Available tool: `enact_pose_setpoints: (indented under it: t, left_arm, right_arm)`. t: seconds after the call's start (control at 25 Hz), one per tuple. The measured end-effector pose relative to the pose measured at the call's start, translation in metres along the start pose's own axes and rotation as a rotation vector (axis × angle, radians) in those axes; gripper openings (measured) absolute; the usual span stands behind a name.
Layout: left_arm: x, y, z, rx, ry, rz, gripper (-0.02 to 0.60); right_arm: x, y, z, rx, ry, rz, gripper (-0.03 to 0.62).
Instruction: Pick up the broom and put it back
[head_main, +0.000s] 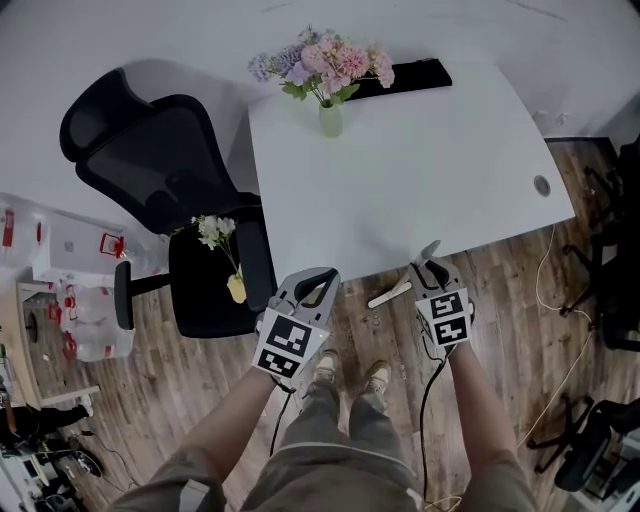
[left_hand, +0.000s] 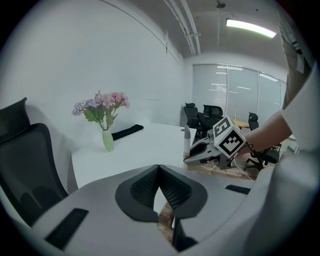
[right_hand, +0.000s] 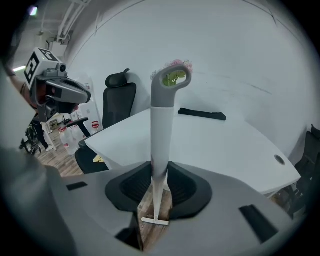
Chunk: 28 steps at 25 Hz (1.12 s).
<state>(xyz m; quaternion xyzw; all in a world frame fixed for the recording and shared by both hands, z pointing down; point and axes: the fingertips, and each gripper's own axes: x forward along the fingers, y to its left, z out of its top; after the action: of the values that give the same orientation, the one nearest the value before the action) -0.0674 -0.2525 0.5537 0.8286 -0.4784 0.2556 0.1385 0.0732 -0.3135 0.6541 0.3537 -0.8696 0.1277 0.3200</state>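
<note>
The broom (right_hand: 162, 120) is found clamped between the jaws of the right gripper (right_hand: 159, 176), gripped on the white shaft below its grey looped end. Its long axis stands near upright, loop uppermost and lower end toward the wooden floor (head_main: 500, 290), just off the near edge of the tabletop (head_main: 420, 180). The left gripper (left_hand: 159, 169) is noted with jaws together and empty, left of the broom and apart from it. The return is judged to fall to the right hand. No storage place is identified.

The white table (head_main: 430, 190) carries a green flower vase (head_main: 331, 121) and a black strip (head_main: 405, 77); the wooden floor (head_main: 510, 300) bears a black chair (head_main: 165, 170).
</note>
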Motion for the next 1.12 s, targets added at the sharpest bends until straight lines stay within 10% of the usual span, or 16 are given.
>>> enact_pose_setpoints:
  t: [0.48, 1.12]
  left_arm:
    - [-0.010, 0.004, -0.002, -0.002, 0.000, -0.002, 0.015]
    - [-0.071, -0.018, 0.099, 0.130, -0.184, -0.030, 0.015]
  right_arm:
    - [-0.023, -0.003, 0.004, 0.070, -0.030, -0.052, 0.190]
    - [-0.204, 0.013, 0.121, 0.202, -0.410, -0.125, 0.060]
